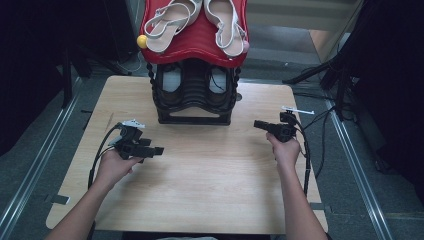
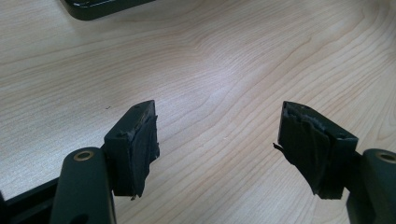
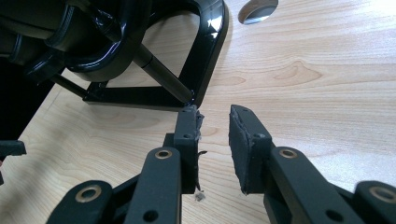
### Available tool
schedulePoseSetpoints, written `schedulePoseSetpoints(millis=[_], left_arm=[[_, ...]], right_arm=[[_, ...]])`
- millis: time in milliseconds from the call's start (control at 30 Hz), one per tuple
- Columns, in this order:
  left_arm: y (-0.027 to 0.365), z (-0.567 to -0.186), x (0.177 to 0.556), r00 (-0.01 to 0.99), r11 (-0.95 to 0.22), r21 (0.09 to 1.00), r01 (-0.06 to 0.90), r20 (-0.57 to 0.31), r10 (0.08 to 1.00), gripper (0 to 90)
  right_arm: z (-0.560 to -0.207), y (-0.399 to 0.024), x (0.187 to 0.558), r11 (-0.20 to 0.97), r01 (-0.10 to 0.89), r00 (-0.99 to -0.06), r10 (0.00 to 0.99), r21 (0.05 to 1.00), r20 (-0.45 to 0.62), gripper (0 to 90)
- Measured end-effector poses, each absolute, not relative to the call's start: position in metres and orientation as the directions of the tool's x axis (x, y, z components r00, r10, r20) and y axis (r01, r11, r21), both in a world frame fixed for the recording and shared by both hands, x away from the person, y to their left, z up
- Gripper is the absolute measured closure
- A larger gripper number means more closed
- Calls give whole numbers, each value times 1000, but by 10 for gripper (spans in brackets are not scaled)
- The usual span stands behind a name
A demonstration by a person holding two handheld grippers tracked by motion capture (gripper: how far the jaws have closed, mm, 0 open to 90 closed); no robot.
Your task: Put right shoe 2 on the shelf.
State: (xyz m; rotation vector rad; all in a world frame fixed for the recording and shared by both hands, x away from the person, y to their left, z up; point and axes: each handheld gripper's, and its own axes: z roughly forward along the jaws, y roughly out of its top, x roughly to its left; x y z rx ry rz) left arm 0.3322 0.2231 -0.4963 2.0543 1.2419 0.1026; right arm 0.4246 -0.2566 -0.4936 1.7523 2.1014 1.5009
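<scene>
Sitting at the far side of the table point(image 1: 210, 170): a black rack point(image 1: 192, 95). Up on its red shelf point(image 1: 195, 42), two white sandals point(image 1: 172, 22) side by side, toes pointing away. Tucked lower down, what look like dark shoes point(image 1: 171, 82) (hard to tell in the shade). Stuck at the left edge of the red shelf, a small yellow ball point(image 1: 142, 41).

Held low over bare wood, near the left front of the rack but not touching it: the left gripper point(image 1: 158, 149). Jaws wide apart, nothing between them. Probably parked there to stay out of the way and be ready.

Held out on the other side, aimed at the rack's right bottom corner: the right gripper point(image 1: 257, 124). Jaws partly apart, with only table showing in the gap. Close to the rack's foot, yet apart from it. Seems lined up that way to take hold of the thin black frame, since a half-open gap fits a thin bar well.

Nothing gripped by either one so far. Rack standing flat on the table, right in the middle between both hands, easy to reach from each side. Likely next: moving in on the frame, slowly, so as not to shake the sandals off the top.
</scene>
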Motion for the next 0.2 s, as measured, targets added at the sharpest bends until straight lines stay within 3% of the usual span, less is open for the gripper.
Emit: schedulePoseSetpoints(millis=[200], left_arm=[[218,-501,333,543,-294,617,730,-263,797,288]], right_arm=[[-495,-254,424,-70,746,-376,776,662,506,723]])
